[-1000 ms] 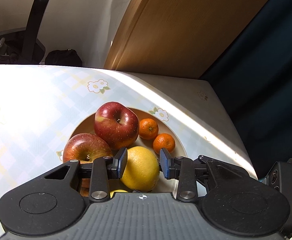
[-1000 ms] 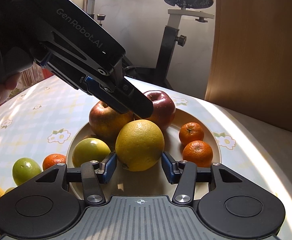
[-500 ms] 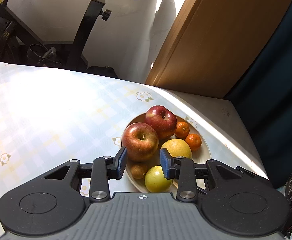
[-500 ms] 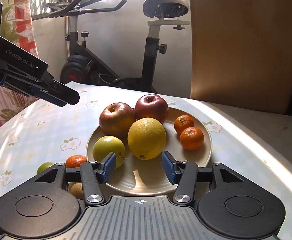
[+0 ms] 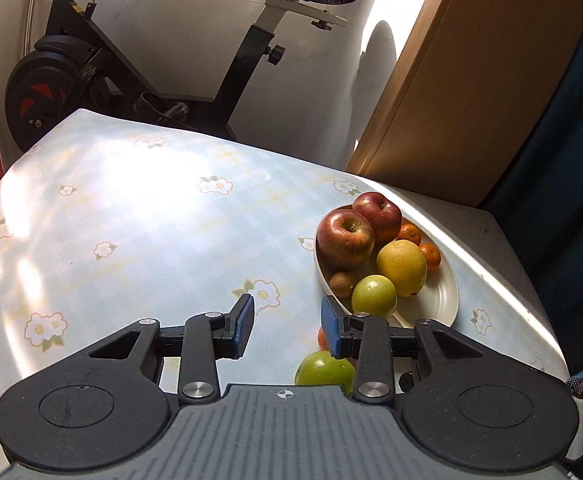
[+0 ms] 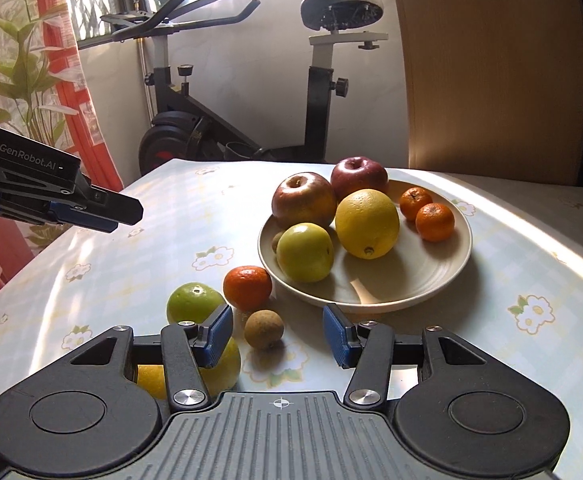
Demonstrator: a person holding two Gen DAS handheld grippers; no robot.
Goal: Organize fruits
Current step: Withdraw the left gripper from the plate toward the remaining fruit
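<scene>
A white plate [image 6: 431, 280] [image 5: 445, 300] holds two red apples [image 6: 303, 200], a big yellow orange [image 6: 367, 222], a green-yellow fruit [image 6: 305, 252], two tangerines [image 6: 435, 216] and a small brown fruit. On the cloth left of the plate lie a tangerine [image 6: 247, 288], a green fruit [image 6: 195, 304], a brown fruit [image 6: 264, 329] and yellow fruits [image 6: 223, 364]. My right gripper [image 6: 277, 332] is open and empty, low over the loose fruits. My left gripper [image 5: 287, 326] is open and empty, left of the plate; it also shows in the right wrist view [image 6: 91, 208].
The table has a pale flowered cloth [image 5: 131, 220]. An exercise bike [image 6: 251, 92] stands beyond the far edge. A wooden panel [image 6: 491, 64] stands behind the plate. A plant and red curtain [image 6: 51, 60] are at the left.
Both grippers have pulled back and away from the plate. The left one has swung off to the left. The yellow orange stays on the plate.
</scene>
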